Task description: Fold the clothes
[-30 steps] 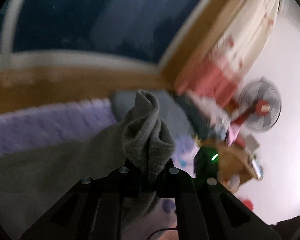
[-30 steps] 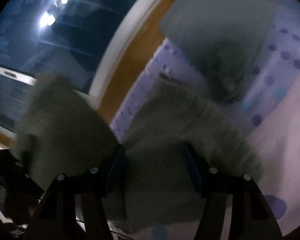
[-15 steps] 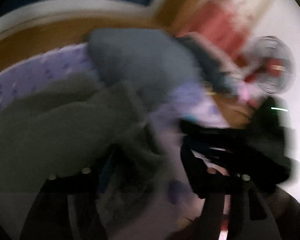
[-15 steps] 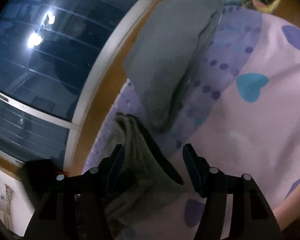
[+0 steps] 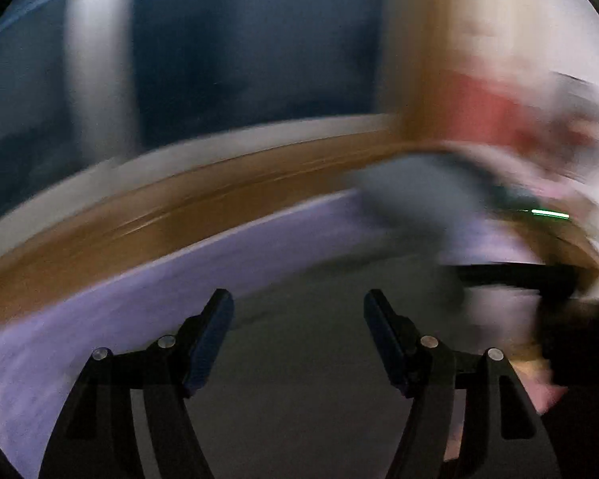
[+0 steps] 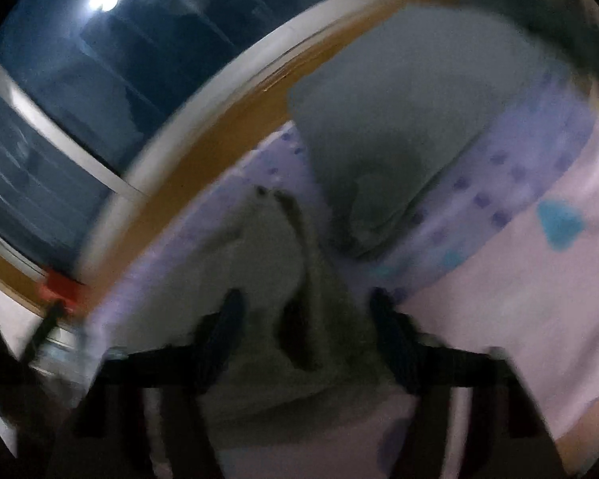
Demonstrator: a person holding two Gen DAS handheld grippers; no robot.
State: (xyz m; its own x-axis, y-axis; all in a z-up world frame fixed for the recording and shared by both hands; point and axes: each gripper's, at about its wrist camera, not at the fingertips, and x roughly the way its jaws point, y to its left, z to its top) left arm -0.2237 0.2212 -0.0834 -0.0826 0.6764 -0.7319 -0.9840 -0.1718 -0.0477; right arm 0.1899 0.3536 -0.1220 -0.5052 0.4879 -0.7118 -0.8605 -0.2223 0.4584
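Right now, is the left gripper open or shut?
Open. The left gripper has its two fingers standing wide apart over the dark grey garment, with nothing pinched between them.

Both cameras ride the grippers, tilted down close over the purple bedsheet (image 5: 100, 343) toward the dark window (image 6: 112, 80) — both catch the grey folded cloth (image 6: 399, 119) and wooden sill (image 5: 179, 219).

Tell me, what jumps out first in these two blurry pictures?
The dark night window fills the upper left of both views. Below it, the crumpled olive-grey garment lies on the lilac heart-print bedsheet, between the right gripper's closing jaws. The left gripper hangs open over it.
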